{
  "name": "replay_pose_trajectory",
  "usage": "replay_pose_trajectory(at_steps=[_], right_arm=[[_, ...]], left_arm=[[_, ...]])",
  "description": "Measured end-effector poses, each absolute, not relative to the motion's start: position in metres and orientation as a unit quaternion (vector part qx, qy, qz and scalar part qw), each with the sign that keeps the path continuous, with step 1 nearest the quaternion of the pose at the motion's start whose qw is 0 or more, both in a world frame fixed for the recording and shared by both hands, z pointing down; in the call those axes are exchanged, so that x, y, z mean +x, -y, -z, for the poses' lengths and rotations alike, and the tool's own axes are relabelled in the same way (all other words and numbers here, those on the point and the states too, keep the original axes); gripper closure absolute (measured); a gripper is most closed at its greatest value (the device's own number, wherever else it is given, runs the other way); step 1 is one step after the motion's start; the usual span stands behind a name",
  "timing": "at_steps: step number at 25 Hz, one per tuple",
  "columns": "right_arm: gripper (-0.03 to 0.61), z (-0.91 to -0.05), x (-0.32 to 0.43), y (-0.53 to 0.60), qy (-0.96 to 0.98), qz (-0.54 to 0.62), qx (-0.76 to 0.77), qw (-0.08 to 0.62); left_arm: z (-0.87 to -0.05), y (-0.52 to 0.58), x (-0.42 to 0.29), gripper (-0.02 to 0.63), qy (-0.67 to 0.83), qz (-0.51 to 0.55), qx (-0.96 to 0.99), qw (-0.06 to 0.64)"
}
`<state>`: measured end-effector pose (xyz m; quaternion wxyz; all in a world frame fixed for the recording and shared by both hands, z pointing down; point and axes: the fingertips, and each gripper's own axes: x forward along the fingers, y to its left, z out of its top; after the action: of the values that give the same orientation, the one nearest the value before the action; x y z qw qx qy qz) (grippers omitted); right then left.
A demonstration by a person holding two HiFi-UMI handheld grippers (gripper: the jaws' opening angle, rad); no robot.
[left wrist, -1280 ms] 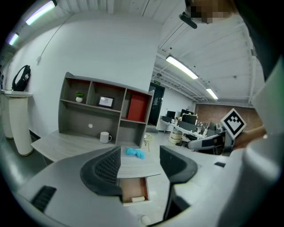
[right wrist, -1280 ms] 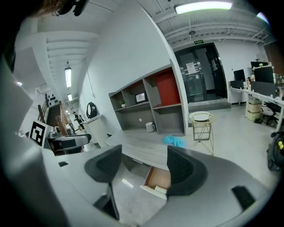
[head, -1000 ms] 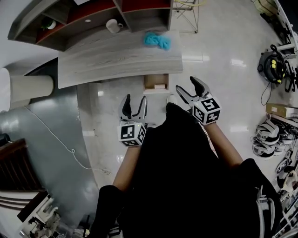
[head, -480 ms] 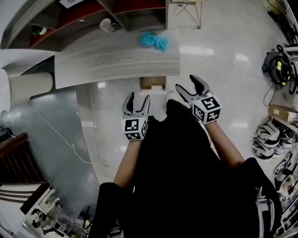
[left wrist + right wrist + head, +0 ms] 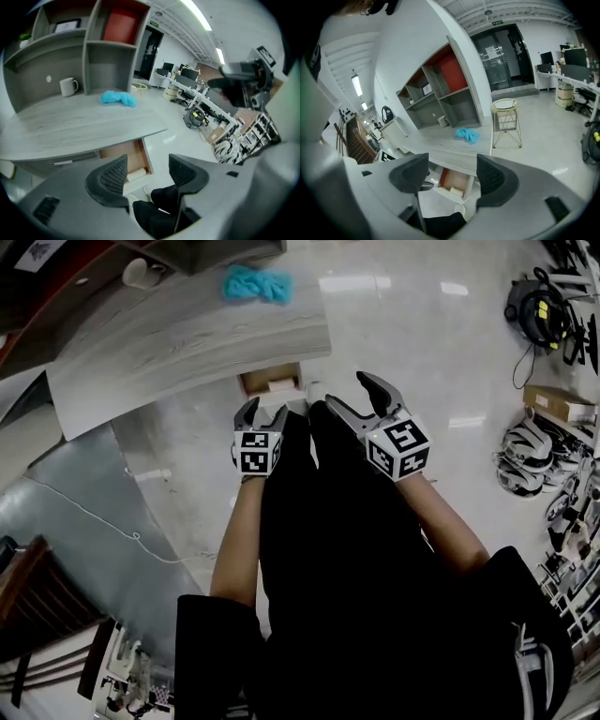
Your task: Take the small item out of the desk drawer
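A person stands at a grey desk with its drawer open. A small pale item lies inside the drawer. The left gripper and the right gripper hover near the drawer, jaws spread and holding nothing (a blue cloth lies on the desktop).

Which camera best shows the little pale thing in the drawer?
The left gripper view: the pale item looks largest there, lying in the drawer. The right gripper view shows it smaller; the head view, only a speck.
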<state>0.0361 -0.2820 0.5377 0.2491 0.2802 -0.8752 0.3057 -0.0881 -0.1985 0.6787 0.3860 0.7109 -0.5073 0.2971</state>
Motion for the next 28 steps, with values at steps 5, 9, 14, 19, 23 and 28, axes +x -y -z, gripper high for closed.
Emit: replay_pose_trajectory(at_steps=[5,9,14,19,23,28], right_arm=[[0.274,-0.571,0.05,0.273,0.85,-0.34,0.306,0.26],[0.273,-0.594,0.056,0.268,0.849,-0.342,0.303,0.267],[0.275,-0.62,0.056,0.26,0.847,-0.353,0.294,0.269],[0.274,-0.649,0.056,0.244,0.843,-0.365,0.281,0.279],[0.27,-0.666,0.056,0.234,0.843,-0.359,0.273,0.293],[0.27,-0.681,0.065,0.236,0.836,-0.365,0.282,0.296]], left_arm=[[-0.737,0.198,-0.084,0.359,0.462,-0.347,0.721,0.384],[-0.772,0.202,-0.077,0.36,0.422,-0.389,0.735,0.361],[-0.804,0.207,-0.07,0.36,0.395,-0.414,0.742,0.348],[-0.832,0.207,-0.065,0.36,0.391,-0.42,0.744,0.342],[-0.855,0.206,-0.066,0.36,0.381,-0.435,0.747,0.326],[-0.876,0.215,-0.06,0.36,0.358,-0.452,0.757,0.306]])
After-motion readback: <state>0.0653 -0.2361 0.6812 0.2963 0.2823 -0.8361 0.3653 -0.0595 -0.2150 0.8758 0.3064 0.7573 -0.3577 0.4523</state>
